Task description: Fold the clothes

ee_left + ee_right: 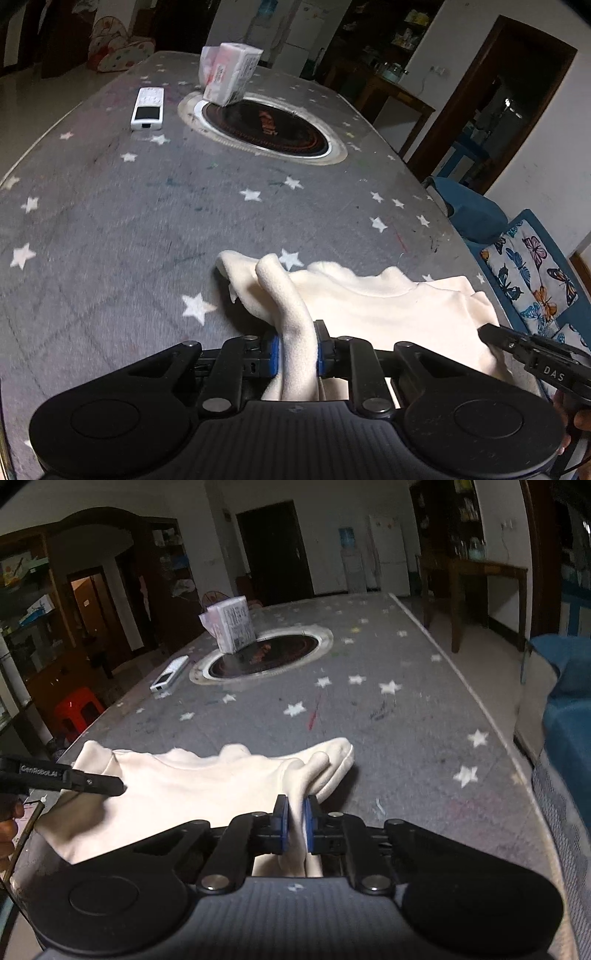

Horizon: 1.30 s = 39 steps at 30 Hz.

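A cream fleece garment [388, 306] lies spread at the near edge of the grey star-patterned table [147, 221]. My left gripper [297, 350] is shut on a bunched fold at the garment's left end. In the right wrist view the same garment [192, 786] stretches leftward, and my right gripper [295, 827] is shut on a fold at its right end. Each gripper's black finger shows in the other's view: the right one [517, 343] and the left one [74, 779], both at the cloth's edge.
A white remote [147, 109] lies far left on the table. A wrapped tissue pack [229, 74] stands on the rim of a round inset hotplate [266, 125]. A blue chair with a butterfly cushion [532, 273] stands at the right; a red stool [75, 710] at the left.
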Each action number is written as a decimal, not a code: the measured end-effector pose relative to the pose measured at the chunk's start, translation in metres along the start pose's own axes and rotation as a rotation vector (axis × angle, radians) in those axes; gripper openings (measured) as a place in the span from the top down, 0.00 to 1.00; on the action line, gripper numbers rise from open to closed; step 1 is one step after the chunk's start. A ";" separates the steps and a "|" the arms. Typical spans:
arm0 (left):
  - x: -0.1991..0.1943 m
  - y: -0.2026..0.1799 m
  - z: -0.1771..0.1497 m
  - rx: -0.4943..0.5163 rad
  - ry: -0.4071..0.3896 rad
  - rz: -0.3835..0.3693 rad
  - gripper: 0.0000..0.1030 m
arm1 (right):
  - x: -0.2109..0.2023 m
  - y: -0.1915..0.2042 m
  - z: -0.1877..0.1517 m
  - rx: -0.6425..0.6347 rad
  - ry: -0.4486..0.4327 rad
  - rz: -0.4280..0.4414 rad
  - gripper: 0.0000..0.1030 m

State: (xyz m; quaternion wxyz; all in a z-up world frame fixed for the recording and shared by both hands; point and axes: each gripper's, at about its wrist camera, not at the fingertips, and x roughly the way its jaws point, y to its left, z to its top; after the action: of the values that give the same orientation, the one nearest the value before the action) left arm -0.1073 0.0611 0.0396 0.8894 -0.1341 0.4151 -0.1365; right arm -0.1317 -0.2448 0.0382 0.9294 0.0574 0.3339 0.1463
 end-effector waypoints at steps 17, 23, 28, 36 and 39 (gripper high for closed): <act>0.006 -0.043 0.048 0.127 0.001 0.000 0.82 | -0.018 0.004 0.041 -0.068 -0.111 -0.052 0.93; 0.020 -0.066 0.066 0.147 -0.008 -0.008 0.82 | -0.016 -0.009 0.060 -0.081 -0.142 -0.097 0.93; 0.038 -0.084 0.074 0.147 -0.008 -0.020 0.82 | -0.015 -0.026 0.069 -0.081 -0.145 -0.140 0.93; 0.066 -0.110 0.082 0.142 -0.009 -0.038 0.82 | -0.008 -0.054 0.078 -0.075 -0.140 -0.208 0.93; 0.076 -0.119 0.083 0.153 -0.010 -0.030 0.82 | -0.002 -0.063 0.079 -0.063 -0.133 -0.222 0.93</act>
State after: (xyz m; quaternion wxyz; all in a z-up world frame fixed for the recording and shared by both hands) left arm -0.0113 -0.0652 0.0797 0.8971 -0.0727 0.3967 -0.1805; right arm -0.0682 -0.3064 0.0871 0.9612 0.0006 0.2713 0.0487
